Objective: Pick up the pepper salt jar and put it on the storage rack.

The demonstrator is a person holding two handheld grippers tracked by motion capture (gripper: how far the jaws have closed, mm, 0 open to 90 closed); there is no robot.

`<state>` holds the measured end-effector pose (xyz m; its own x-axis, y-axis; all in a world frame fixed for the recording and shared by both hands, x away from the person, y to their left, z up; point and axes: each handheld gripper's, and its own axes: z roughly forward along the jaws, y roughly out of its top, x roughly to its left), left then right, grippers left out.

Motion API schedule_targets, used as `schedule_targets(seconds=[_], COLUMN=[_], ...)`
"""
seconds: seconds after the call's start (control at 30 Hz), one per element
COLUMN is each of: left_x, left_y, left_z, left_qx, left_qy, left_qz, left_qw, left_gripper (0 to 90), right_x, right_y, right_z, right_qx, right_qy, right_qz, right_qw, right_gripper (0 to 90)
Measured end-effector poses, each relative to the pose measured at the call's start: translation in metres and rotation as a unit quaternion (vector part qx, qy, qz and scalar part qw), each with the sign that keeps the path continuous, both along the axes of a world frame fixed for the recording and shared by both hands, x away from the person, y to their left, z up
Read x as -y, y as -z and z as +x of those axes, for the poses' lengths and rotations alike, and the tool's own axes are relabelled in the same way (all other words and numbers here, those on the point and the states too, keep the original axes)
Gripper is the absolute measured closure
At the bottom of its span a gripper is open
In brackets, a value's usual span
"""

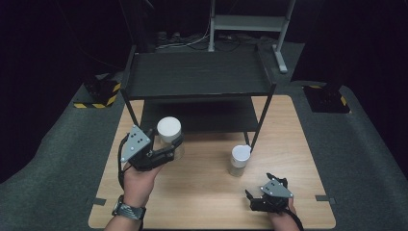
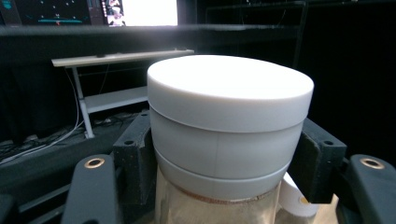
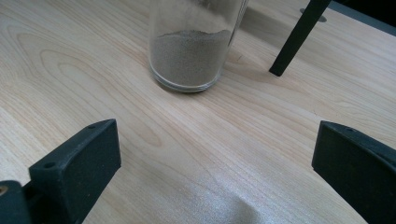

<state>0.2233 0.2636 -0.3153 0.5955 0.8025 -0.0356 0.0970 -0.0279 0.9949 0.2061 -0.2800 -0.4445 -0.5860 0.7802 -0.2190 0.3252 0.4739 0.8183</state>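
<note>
Wooden table (image 1: 202,192): left gripper (image 1: 169,147) jaws clamp sand-filled jar (image 2: 224,140).

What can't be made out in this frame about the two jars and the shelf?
- Held jar, left gripper view: its base is cut off by the bottom edge, so its fill level can't be told; in the high view the left gripper covers its body.
- Standing jar, right gripper view: lid cut off by the top edge.
- Black shelf, high view: the top board shadows the lower tier, so anything there can't be told.
</note>
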Motion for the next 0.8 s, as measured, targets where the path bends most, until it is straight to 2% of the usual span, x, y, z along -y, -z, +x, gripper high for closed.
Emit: schedule_targets(seconds=[0.27, 0.8], left_x=[-0.003, -0.007], left_y=[-0.016, -0.061], left_z=[0.003, 0.012], left_qx=[0.011, 0.035], left_qy=[-0.009, -0.023], left_qz=[-0.009, -0.022], left_qw=[0.9999, 0.9989], left_gripper=[34.3, 34.3], right_x=[0.000, 0.001], right_y=[0.000, 0.000], right_z=[0.000, 0.000], right_qx=[0.000, 0.000], right_qy=[0.001, 0.001], right_qz=[0.002, 0.004], right_qw=[1.0000, 1.0000], right_gripper=[0.1, 0.1])
